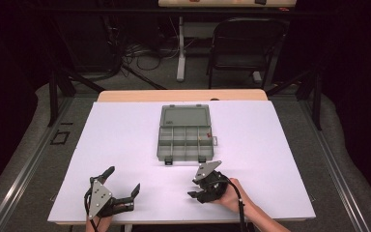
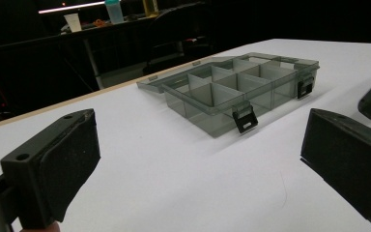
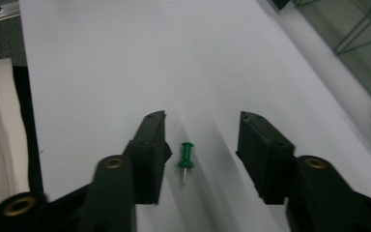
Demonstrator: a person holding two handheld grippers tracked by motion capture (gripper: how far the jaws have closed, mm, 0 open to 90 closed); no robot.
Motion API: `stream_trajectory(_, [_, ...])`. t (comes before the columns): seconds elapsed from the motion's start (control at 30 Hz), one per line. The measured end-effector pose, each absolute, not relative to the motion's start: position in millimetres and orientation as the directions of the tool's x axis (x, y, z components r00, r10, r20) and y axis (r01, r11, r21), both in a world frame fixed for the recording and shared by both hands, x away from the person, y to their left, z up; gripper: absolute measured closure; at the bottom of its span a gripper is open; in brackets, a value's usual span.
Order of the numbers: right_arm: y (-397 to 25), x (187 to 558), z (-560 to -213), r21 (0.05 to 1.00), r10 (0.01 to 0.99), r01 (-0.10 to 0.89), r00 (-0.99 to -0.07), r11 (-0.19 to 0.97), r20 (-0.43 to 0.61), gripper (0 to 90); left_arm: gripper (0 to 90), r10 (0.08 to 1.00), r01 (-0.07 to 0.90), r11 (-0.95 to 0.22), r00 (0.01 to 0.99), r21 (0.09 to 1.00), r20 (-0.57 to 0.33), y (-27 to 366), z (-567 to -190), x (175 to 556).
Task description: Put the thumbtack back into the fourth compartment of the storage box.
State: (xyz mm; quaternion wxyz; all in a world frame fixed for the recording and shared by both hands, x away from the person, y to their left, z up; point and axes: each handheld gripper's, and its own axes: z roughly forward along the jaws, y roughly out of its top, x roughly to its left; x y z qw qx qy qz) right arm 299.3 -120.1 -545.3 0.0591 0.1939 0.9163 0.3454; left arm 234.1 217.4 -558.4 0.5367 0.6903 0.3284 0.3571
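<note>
- I can't read any words, numbers or signs here.
- The grey box point(image 1: 185, 133) on the white table point(image 1: 125, 145) has no label I can make out.
- The cup point(image 2: 72, 22) and the bottle point(image 2: 114, 10) on the far shelf are too small and blurry to show any writing.

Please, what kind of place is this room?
Probably a lab or recording workspace, not a home: a table with a white sheet stands among dark surroundings, loose cables lie on the floor behind it, beside a folding chair.
</note>
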Motion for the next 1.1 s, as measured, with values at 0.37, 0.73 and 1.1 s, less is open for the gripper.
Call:
stream_trajectory(0.37, [-117.7, 298.2, -549.6, 0.630, 0.367, 0.309, -0.929, 0.713, 0.040, 80.9, 0.2, 0.837, 0.072, -0.208, 0.529, 0.975, 0.140, 217.8, -558.4, 234.1])
stream_trajectory(0.73, [-119.9, 299.9, -547.0, 0.636, 0.380, 0.320, -0.924, 0.702, 0.046, 84.1, 0.2, 0.837, 0.071, -0.207, 0.530, 0.976, 0.138, 217.6, -558.4, 233.9])
stream_trajectory(1.1, [-125.6, 305.5, -544.4, 0.645, 0.412, 0.330, -0.911, 0.689, 0.027, 90.0, 0.2, 0.835, 0.069, -0.208, 0.532, 0.976, 0.141, 217.1, -558.3, 233.7])
